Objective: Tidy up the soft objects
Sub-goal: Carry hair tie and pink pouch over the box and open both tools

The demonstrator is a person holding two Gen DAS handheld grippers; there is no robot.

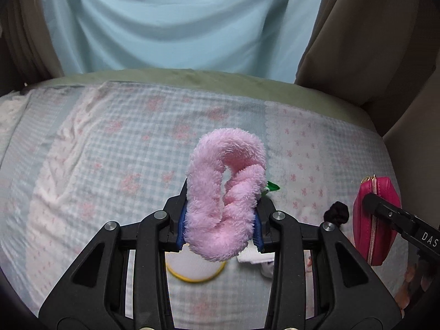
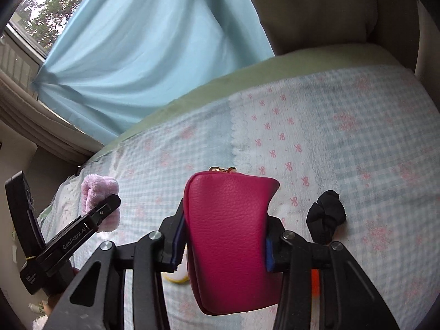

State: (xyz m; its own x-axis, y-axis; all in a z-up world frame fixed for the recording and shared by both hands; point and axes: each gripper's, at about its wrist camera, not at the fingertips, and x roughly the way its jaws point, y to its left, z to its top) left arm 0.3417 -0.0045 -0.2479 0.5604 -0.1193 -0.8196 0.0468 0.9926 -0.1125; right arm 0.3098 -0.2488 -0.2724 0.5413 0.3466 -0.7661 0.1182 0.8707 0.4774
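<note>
The left gripper [image 1: 220, 220] pinches a fluffy pink looped headband [image 1: 222, 192] between its blue-padded fingers, holding it above the bed with its pale blue checked, pink-bow-printed cover [image 1: 110, 143]. The right gripper [image 2: 222, 244] clamps a magenta grained-leather zip pouch [image 2: 228, 233], also held over the bed. A black fabric scrunchie [image 2: 327, 214] lies on the cover just right of the pouch. A round yellow-rimmed object [image 1: 195, 272] sits below the headband, partly hidden.
</note>
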